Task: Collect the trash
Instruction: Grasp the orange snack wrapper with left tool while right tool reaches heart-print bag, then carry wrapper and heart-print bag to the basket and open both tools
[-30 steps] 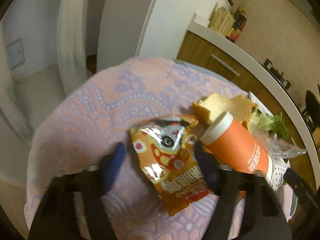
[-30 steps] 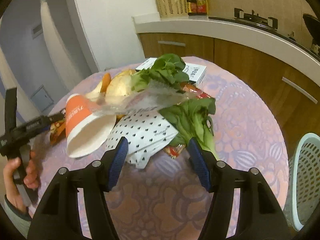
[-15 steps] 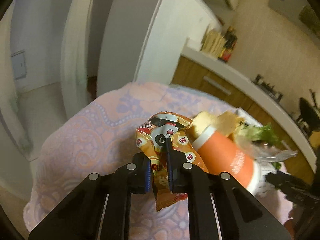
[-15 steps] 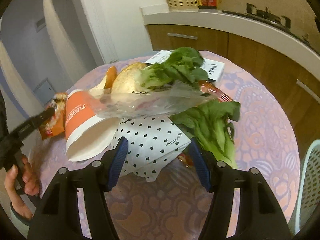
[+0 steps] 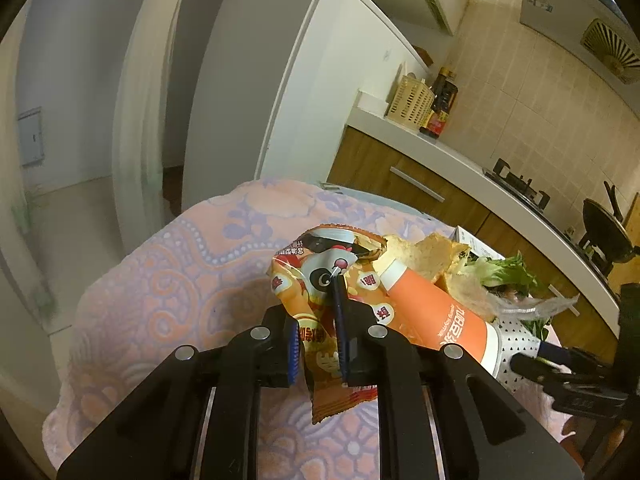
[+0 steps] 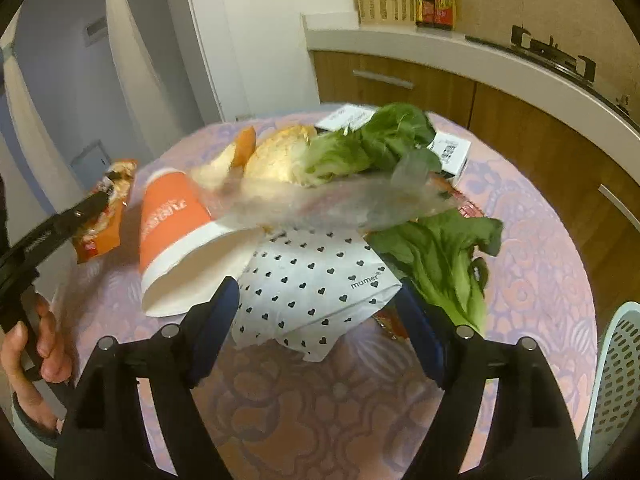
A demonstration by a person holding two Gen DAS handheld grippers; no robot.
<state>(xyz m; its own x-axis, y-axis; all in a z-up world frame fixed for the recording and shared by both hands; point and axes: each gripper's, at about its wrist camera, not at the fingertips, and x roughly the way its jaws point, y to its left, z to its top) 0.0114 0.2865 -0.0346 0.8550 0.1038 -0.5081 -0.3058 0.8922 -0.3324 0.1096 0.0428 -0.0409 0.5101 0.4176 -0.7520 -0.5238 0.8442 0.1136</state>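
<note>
Snack wrapper (image 5: 320, 304) is now pinched in the left gripper (image 5: 318, 340) and lifted off the table's left edge (image 5: 168, 280), when a second ago it lay flat. Right gripper (image 6: 316, 328) hangs wide open over the heart-print bag (image 6: 312, 280); farther back the orange cup (image 6: 176, 220) and greens (image 6: 436, 256) wait.
</note>
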